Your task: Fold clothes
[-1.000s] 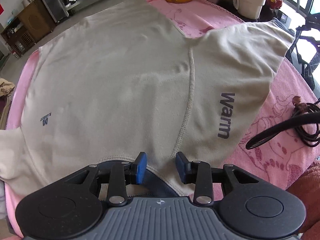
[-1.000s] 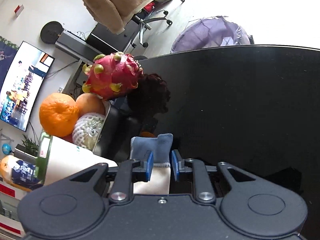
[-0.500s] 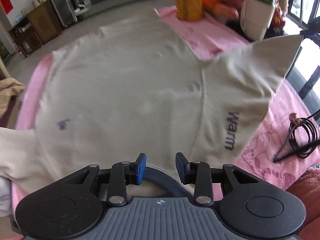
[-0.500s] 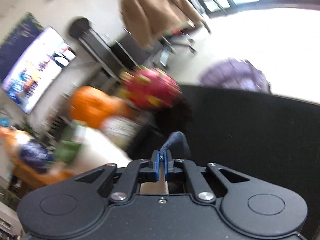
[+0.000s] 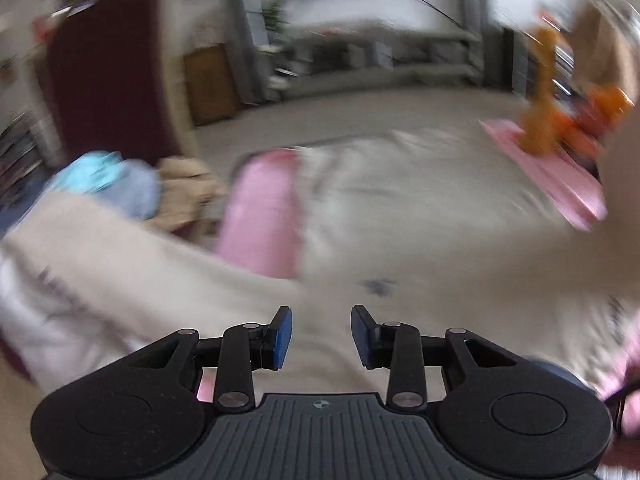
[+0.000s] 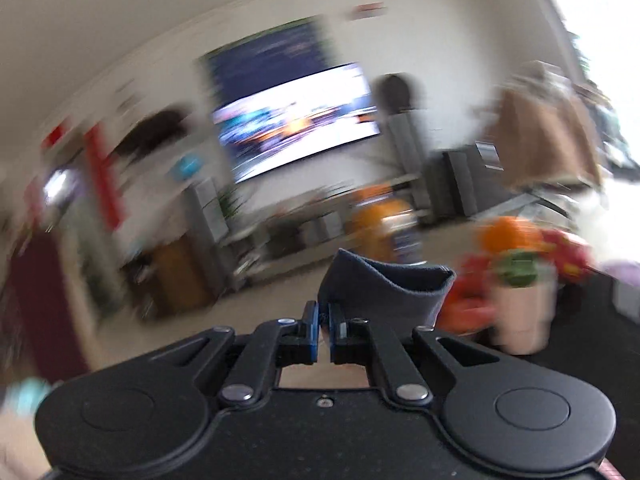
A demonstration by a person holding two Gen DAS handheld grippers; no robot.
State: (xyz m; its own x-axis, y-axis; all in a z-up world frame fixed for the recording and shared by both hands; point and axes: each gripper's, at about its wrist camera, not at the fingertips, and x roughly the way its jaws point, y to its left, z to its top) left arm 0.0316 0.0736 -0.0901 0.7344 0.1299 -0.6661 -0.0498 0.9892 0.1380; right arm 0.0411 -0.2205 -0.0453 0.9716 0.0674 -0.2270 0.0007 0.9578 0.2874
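In the blurred left wrist view we see our left gripper (image 5: 320,334) with its blue pads spread apart and nothing between them; it is released, hovering just above the beige shirt (image 5: 420,216). The shirt lies spread over a pink towel (image 5: 264,216) that covers the bench, and one pale sleeve (image 5: 100,264) trails off toward the lower left. A small dark logo (image 5: 376,286) shows on the fabric just ahead of the pads. Past the far right corner of the towel stand blurred orange things (image 5: 560,120); a light blue bundle (image 5: 108,184) sits off to the left.

In the right wrist view our right gripper (image 6: 324,330) is clenched on the shirt's grey-blue cuff (image 6: 392,284), which stands up from between the nearly closed pads. Behind it we make out a television (image 6: 296,120) on the wall, and an orange (image 6: 508,236) above a white pot (image 6: 524,308) at right.
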